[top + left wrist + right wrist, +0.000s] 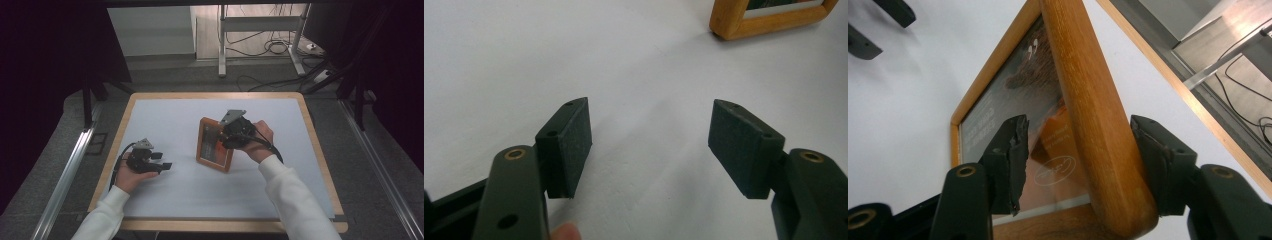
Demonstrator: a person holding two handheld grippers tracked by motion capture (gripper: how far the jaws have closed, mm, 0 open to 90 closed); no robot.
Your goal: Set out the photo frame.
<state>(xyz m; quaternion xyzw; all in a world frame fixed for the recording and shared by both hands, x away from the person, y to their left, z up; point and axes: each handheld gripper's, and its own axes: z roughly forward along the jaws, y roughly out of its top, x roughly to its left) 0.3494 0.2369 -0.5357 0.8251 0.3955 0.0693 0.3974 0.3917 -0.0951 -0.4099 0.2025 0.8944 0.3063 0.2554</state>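
A wooden picture frame [212, 150] with an orange print behind glass sits at the middle of the white table top [175, 115]. My right gripper [226, 137] reaches over its right long rail. In the right gripper view that rail [1088, 100] runs up between the jaws of the right gripper [1080, 130]. The right pad [1153, 150] is against the wood and the left pad [1010, 160] stands off it over the glass, so the jaws are open. My left gripper [162, 161] rests at the table's left, open [651, 137] and empty, with a frame corner [744, 22] farther off.
The table has a wooden rim [215, 95]. Beyond its far edge stand metal stand legs [222, 45] and loose cables [272, 47] on the floor. A metal rail [65, 175] runs along the left side. Dark curtains close both sides.
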